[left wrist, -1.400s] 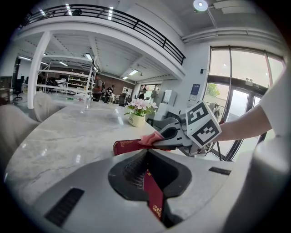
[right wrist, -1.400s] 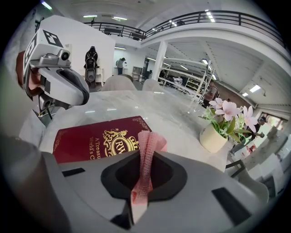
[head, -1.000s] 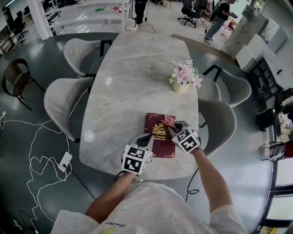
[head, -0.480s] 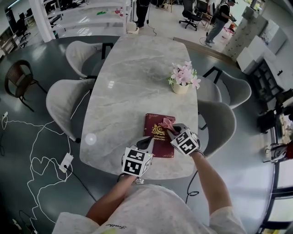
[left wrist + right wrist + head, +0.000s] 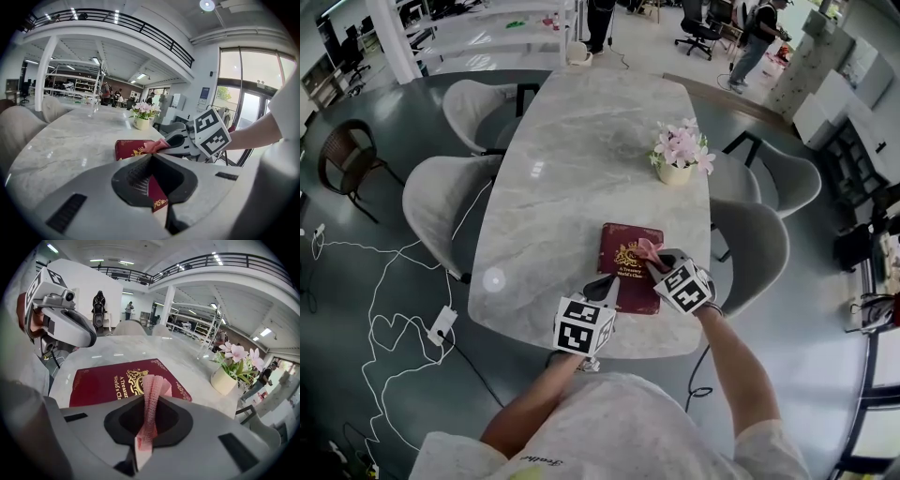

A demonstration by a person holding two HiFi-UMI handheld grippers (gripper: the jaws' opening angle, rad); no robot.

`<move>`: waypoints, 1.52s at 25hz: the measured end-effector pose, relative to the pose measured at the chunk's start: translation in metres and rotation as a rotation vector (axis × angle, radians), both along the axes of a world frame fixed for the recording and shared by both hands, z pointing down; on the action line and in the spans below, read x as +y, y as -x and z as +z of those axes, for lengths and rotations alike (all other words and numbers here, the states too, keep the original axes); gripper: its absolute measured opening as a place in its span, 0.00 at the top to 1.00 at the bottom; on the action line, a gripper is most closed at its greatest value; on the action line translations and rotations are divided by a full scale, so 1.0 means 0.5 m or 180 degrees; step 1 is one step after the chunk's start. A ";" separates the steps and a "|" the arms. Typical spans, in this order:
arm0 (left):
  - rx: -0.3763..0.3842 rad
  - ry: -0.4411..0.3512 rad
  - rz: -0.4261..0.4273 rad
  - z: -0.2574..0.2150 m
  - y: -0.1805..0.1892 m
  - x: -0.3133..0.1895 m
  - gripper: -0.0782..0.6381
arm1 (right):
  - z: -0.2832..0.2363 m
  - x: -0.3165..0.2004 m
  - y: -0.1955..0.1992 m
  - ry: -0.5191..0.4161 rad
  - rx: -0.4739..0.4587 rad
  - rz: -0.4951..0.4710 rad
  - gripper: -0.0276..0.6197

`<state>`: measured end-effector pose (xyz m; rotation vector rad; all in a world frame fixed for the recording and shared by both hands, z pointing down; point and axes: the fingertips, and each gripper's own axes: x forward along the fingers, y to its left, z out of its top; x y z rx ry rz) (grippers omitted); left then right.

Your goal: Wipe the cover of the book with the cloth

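A dark red book (image 5: 624,253) with a gold emblem lies flat near the front edge of the marble table (image 5: 581,150). My right gripper (image 5: 657,262) is shut on a pink cloth (image 5: 649,248), which rests on the right half of the cover. In the right gripper view the cloth (image 5: 151,394) stands folded between the jaws, over the book (image 5: 103,380). My left gripper (image 5: 602,285) is shut on the book's near left edge. The left gripper view shows a red, gold-trimmed corner (image 5: 155,196) pinched in its jaws, with the right gripper (image 5: 174,140) beyond it.
A pot of pink flowers (image 5: 678,154) stands on the table beyond the book, to the right. Grey chairs (image 5: 441,202) flank both long sides. The table's front edge (image 5: 581,352) runs just under the grippers. White cables (image 5: 384,328) lie on the floor at left.
My right gripper has drawn the pink cloth a little toward me across the cover. The left gripper keeps its hold on the book's edge.
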<state>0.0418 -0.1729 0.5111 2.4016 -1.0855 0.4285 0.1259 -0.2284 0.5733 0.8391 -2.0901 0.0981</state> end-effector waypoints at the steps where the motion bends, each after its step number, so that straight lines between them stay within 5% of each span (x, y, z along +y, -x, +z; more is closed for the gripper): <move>1: -0.0002 -0.0002 -0.0005 0.000 0.000 0.002 0.88 | 0.001 0.002 0.000 0.0000 0.0002 -0.0008 0.93; 38: -0.0200 0.0016 -0.0172 0.024 -0.005 0.070 0.88 | 0.000 0.122 0.008 0.0012 -0.0154 -0.0178 0.93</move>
